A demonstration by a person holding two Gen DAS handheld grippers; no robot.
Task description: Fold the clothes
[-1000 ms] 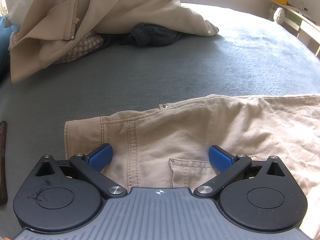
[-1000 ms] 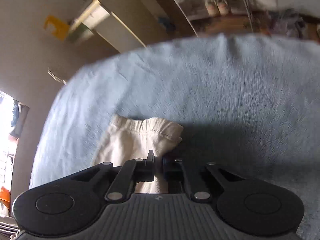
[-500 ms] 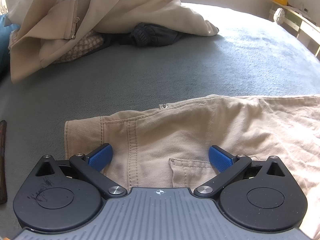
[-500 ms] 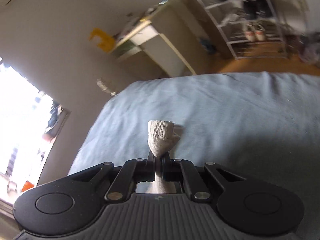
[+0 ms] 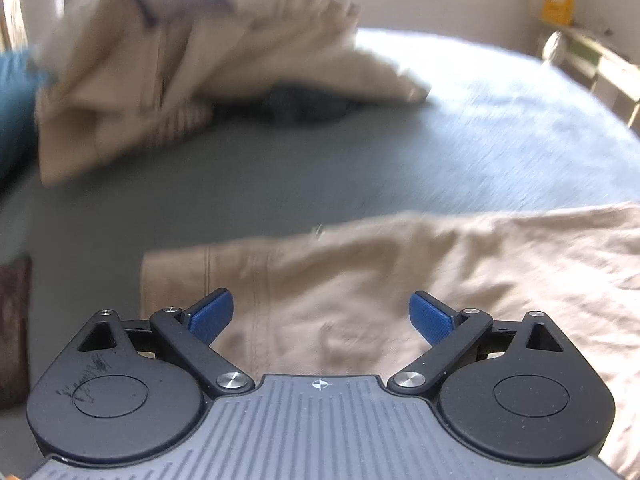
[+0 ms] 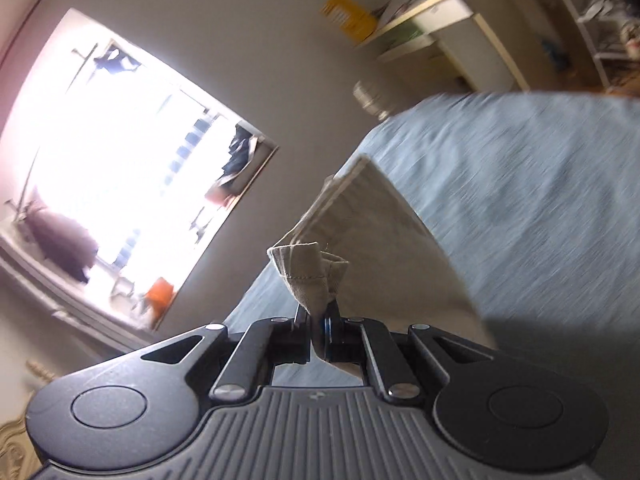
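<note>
The beige trousers (image 5: 400, 280) lie flat on the grey-blue bed cover (image 5: 440, 152), their waistband end filling the lower half of the left wrist view, from about 9 o'clock across to 3 o'clock. The left gripper (image 5: 320, 316) hangs just above the waistband with its blue pads (image 5: 210, 314) spread wide; its jaws have just been closing a little, and cloth lies under the gap, but the pads do not press on it. At 11 o'clock in that view a heap of clothes (image 5: 192, 64) sits well apart from the trousers, with a dark garment (image 5: 308, 106) tucked under its near edge; motion blur hides what else is in the pile. A dark brown strip (image 5: 14, 332) shows at the 9 o'clock edge; I cannot tell what it is.

In the right wrist view the right gripper (image 6: 319, 334) is pressed together on the hem of a trouser leg (image 6: 310, 276), which bunches up just beyond the fingertips. The rest of that leg stretches away taut toward 1 o'clock, lifted off the bed cover (image 6: 540, 200). A bright window (image 6: 112, 160) fills 9 to 10 o'clock. At 1 o'clock a white shelf unit (image 6: 452, 28) stands against the wall with a yellow crate (image 6: 348, 16) beside it; papers seem to lie on its top, though its contents are too blurred to tell.
</note>
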